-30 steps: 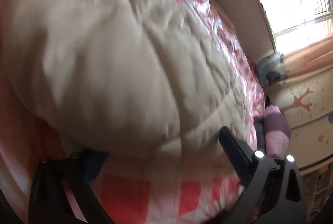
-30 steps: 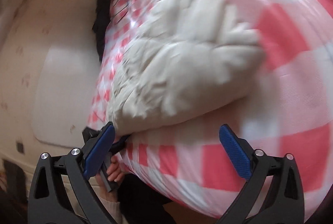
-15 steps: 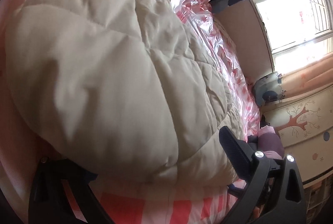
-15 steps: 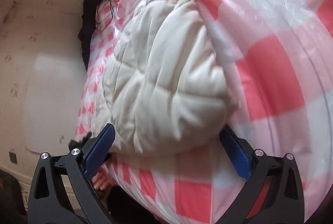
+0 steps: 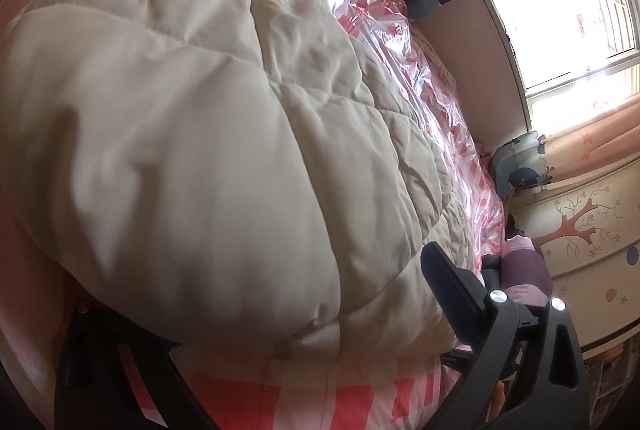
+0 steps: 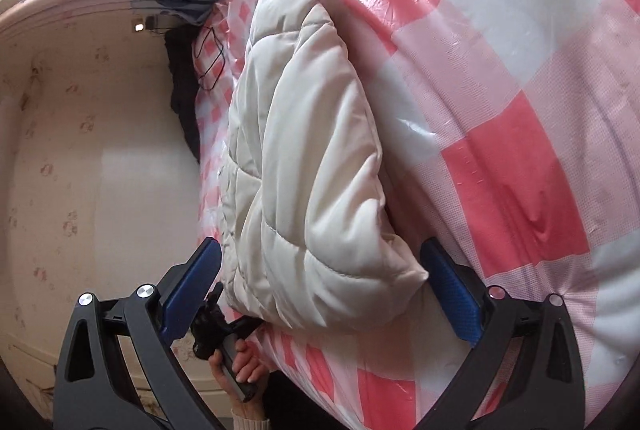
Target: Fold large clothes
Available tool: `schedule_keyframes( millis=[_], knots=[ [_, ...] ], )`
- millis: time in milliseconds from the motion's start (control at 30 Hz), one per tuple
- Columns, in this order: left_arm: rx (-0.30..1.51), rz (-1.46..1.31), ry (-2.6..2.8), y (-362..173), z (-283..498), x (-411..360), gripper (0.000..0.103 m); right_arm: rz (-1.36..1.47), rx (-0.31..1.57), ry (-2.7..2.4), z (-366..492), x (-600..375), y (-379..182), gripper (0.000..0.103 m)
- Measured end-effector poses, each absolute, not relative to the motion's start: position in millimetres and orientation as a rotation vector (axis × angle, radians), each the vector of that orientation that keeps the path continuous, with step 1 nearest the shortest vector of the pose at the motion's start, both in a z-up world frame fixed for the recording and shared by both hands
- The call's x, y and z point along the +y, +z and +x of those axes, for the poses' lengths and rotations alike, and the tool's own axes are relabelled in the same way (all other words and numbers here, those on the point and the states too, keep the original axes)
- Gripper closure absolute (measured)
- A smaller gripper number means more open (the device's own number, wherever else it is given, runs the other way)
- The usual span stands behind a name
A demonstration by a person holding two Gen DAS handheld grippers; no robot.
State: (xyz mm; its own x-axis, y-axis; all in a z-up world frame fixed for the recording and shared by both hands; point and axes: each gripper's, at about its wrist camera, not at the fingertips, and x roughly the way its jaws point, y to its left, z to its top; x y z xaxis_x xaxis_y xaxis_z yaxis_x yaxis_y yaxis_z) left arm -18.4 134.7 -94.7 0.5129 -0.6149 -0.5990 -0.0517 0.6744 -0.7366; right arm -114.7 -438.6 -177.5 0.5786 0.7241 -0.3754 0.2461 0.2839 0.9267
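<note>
Bed [image 6: 520,158], covered in pink-and-white check under a clear crinkled plastic sheet [image 5: 404,42], fills most of both views. On it lies a cream quilted padded garment [image 5: 192,150], bulky and bunched, taking up the left and centre of the left wrist view and running down the middle of the right wrist view [image 6: 304,166] near the bed's edge. The right tool [image 6: 320,286] has its blue-padded fingers wide apart, one on each side of the garment's lower corner, not closed on it. The left tool [image 5: 272,314] shows its right finger against the garment's lower right edge; its left finger sits in shadow under the garment's bulk, so I cannot tell whether it grips. In the lower left of the right wrist view, a hand [image 6: 244,366] holds the other tool's handle below the bed's edge. A bright window [image 5: 560,26] stands at upper right of the left wrist view.
</note>
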Motion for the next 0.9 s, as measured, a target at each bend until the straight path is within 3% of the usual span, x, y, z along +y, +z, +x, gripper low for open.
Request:
schedule_keyframes(
  millis=[33, 100, 133, 167, 200, 467, 700, 900],
  knots=[
    [0.984, -0.788, -0.387, -96, -19, 136, 0.008, 1.277, 0.943, 0.398, -115, -438, -175, 0.012],
    [0.979, -0.796, -0.388, -98, -20, 141, 0.021, 1.262, 0.919, 0.395, -122, -435, -168, 0.039],
    [0.987, -0.8, -0.392, -100, -20, 142, 0.026, 1.252, 0.914, 0.379, -119, -432, -165, 0.047],
    [0.996, -0.806, -0.397, -104, -17, 144, 0.035, 1.238, 0.91, 0.357, -122, -433, -163, 0.064],
    [1.006, -0.809, -0.402, -106, -17, 146, 0.044, 1.229, 0.912, 0.347, -122, -431, -161, 0.066],
    [0.943, -0.769, -0.447, -92, -21, 144, 0.07, 1.101, 0.835, 0.357, -123, -417, -105, 0.074],
    [0.896, -0.745, -0.586, -63, -48, 132, 0.073, 1.003, 0.78, 0.414, -143, -423, -40, 0.076],
    [0.942, -0.693, -0.678, -56, -85, 111, 0.073, 1.005, 0.754, 0.412, -213, -439, -28, 0.076]
  ],
)
